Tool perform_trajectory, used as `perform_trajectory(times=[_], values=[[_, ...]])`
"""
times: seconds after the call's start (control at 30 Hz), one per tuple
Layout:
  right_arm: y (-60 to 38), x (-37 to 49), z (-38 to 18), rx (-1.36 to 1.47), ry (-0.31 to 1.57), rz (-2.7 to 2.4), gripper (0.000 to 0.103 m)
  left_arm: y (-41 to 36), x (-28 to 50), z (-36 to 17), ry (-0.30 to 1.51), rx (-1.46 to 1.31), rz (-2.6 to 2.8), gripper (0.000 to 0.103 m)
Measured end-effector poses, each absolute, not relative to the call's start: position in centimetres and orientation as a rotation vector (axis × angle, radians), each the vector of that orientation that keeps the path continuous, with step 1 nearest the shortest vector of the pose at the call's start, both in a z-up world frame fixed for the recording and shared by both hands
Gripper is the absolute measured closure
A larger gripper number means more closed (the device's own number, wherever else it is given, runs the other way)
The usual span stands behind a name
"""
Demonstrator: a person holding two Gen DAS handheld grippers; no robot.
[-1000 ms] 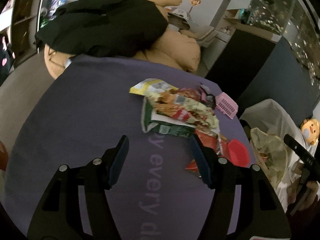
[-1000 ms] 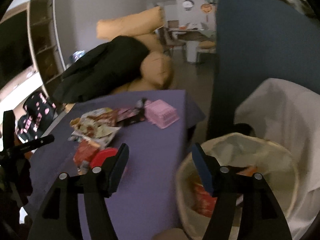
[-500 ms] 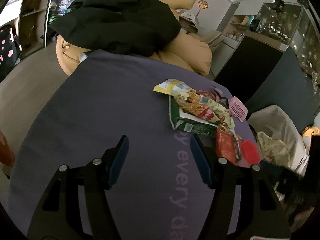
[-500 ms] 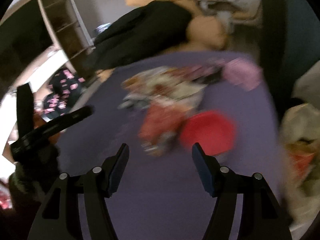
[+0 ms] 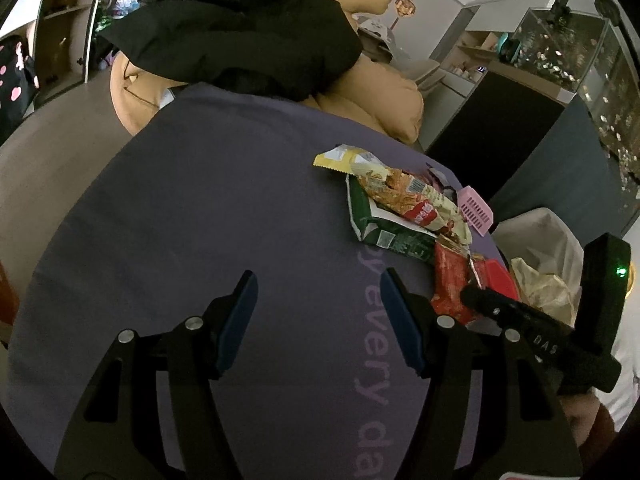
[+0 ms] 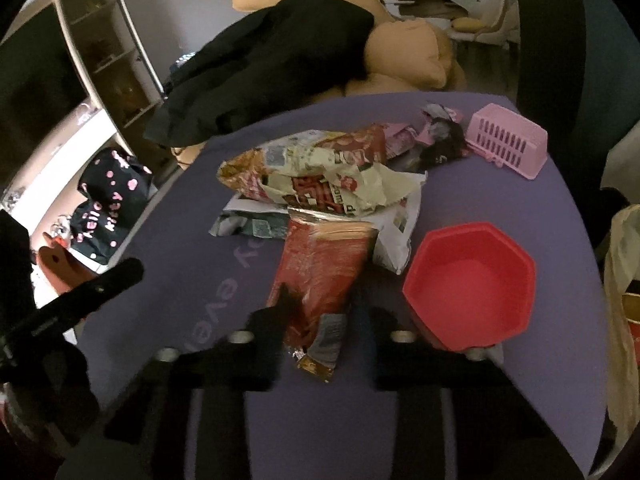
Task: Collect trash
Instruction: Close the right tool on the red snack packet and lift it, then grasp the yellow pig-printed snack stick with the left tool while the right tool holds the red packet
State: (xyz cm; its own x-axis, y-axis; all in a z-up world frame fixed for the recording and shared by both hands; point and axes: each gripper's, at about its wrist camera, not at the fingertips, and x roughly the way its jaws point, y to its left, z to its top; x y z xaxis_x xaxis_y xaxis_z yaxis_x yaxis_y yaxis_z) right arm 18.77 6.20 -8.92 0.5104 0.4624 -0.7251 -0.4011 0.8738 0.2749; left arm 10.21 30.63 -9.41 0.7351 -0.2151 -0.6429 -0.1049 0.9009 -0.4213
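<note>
Right hand-held gripper (image 6: pixel 320 316) now astride one red wrapper (image 6: pixel 320 272)

The left gripper (image 5: pixel 318 320) is a matte black, two-finger frame whose fingers (image 5: pixel 236 316) carry flat blue pads on their inner faces. Each finger is built of angular black links with long open slots, joined at round silver screws, two to a side. The right gripper (image 6: pixel 320 316) has the same black linkage with silver screw heads; in its own wrist view it is blurred and its pad colour cannot be made out. In the left wrist view its body shows as a black bar bearing white lettering that looks like "DAS" and small pale dots, with a black box lit by a green light above it. A little bare skin and a dark red sleeve edge show beneath that bar.
</note>
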Motion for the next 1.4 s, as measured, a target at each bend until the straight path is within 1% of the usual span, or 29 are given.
perform_trajectory(times=[0.1,0.17,0.43,0.57,0.8,0.97,1.1,1.3,1.4], values=[[5.7,18.1,-8.3,0.089,0.886,0.559,0.087,30.3,10.4,-9.5,0.758,-0.448,-0.061,0.043],[4.9,17.2,-7.8,0.111,0.870,0.566,0.088,30.0,10.6,-9.6,0.765,-0.439,-0.058,0.043],[-0.6,14.3,-4.9,0.178,0.738,0.503,0.088,27.7,13.1,-8.5,0.759,-0.359,-0.144,0.043],[-3.7,14.2,-4.1,0.188,0.705,0.450,0.088,26.7,16.3,-7.1,0.716,-0.319,-0.187,0.043],[-8.0,14.3,-5.0,0.184,0.720,0.349,0.088,25.4,22.7,-5.3,0.636,-0.287,-0.194,0.043],[-9.9,14.5,-6.1,0.201,0.735,0.293,0.088,23.9,26.6,-6.4,0.722,-0.244,-0.240,0.043],[-11.1,14.4,-6.5,0.211,0.738,0.274,0.088,24.2,25.9,-7.5,0.801,-0.290,-0.272,0.043],[-11.5,14.8,-7.7,0.231,0.762,0.283,0.088,24.3,20.7,-6.9,0.873,-0.362,-0.375,0.043],[-11.0,14.9,-8.1,0.239,0.774,0.304,0.088,24.0,18.7,-6.6,0.892,-0.339,-0.439,0.043]])
